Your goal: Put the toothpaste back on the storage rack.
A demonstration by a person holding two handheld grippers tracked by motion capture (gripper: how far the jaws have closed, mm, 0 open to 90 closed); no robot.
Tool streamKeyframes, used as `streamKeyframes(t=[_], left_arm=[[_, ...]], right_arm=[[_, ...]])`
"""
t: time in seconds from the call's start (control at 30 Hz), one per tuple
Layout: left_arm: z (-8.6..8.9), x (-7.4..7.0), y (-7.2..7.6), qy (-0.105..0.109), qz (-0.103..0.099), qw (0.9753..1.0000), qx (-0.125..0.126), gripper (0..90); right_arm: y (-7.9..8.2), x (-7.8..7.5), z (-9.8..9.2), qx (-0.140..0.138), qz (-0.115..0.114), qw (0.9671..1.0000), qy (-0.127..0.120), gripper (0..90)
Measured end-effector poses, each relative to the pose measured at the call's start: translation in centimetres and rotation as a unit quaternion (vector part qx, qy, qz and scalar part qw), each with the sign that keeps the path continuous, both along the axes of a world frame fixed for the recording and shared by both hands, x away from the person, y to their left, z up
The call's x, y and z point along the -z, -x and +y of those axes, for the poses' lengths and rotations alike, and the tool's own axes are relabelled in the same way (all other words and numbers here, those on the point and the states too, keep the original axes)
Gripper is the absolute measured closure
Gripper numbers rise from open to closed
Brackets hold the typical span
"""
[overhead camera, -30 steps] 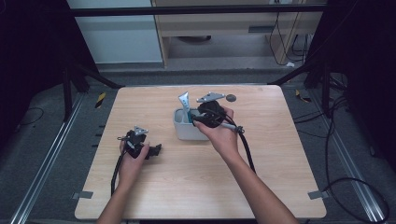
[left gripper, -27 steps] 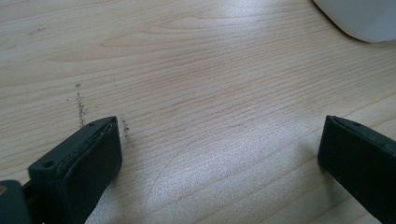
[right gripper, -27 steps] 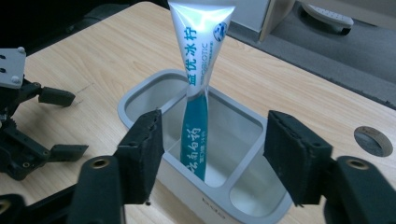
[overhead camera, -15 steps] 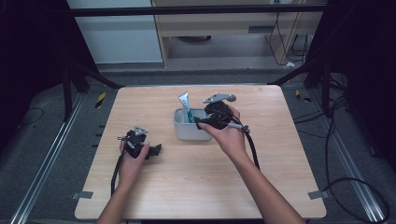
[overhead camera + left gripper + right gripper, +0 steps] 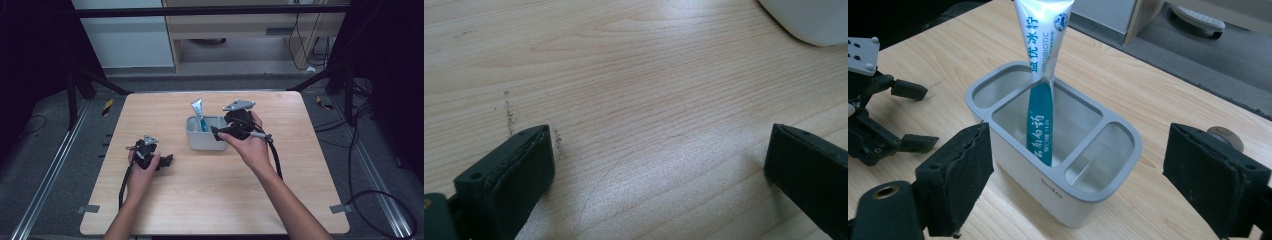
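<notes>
A grey three-compartment holder [image 5: 1068,192] stands at the table's middle [image 5: 195,139]. A white and teal toothpaste tube [image 5: 1040,75] stands in its middle compartment, leaning back, and sticks up above the rim [image 5: 198,111]. My right gripper [image 5: 1080,150] is open, its jaws spread wider than the holder and just short of it; it sits at the holder's right side [image 5: 218,133]. My left gripper [image 5: 166,160] rests on the wood front left of the holder. It is open [image 5: 659,145] with only bare wood between the jaws.
A small round metal piece [image 5: 1224,136] lies on the table behind my right jaw. The wooden table [image 5: 210,200] has wide bare room in front. A corner of the holder [image 5: 811,20] is at the top right of the left gripper view.
My right gripper has drawn back a little toward the holder's right side. The tube stays standing in the holder. The left gripper has not moved.
</notes>
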State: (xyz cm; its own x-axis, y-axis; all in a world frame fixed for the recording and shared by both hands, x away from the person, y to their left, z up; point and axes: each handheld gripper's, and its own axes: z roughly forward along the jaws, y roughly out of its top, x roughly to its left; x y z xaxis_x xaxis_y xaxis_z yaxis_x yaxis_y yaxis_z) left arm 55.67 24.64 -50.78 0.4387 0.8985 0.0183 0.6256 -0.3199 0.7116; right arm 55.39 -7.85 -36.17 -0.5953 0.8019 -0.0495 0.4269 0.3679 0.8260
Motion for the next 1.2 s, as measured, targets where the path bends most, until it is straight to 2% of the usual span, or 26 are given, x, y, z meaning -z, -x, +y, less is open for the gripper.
streamKeyframes(t=[0.4, 0.73, 1.2], left_arm=[[0.0, 0.0, 0.0, 0.0, 0.0, 1.0, 0.0, 0.0], [0.0, 0.0, 0.0, -0.001, 0.0, 1.0, 0.0, 0.0], [-0.1, 0.0, -0.1, 0.001, 0.0, 1.0, 0.0, 0.0]], right_arm=[[0.4, -0.1, -2.7, 0.025, -0.019, 0.9995, -0.007, 10.6], [0.9, 0.7, -4.8, 0.038, -0.01, 0.9992, -0.007, 10.0], [1.3, 2.0, -8.7, 0.057, -0.009, 0.9983, 0.0, 7.5]])
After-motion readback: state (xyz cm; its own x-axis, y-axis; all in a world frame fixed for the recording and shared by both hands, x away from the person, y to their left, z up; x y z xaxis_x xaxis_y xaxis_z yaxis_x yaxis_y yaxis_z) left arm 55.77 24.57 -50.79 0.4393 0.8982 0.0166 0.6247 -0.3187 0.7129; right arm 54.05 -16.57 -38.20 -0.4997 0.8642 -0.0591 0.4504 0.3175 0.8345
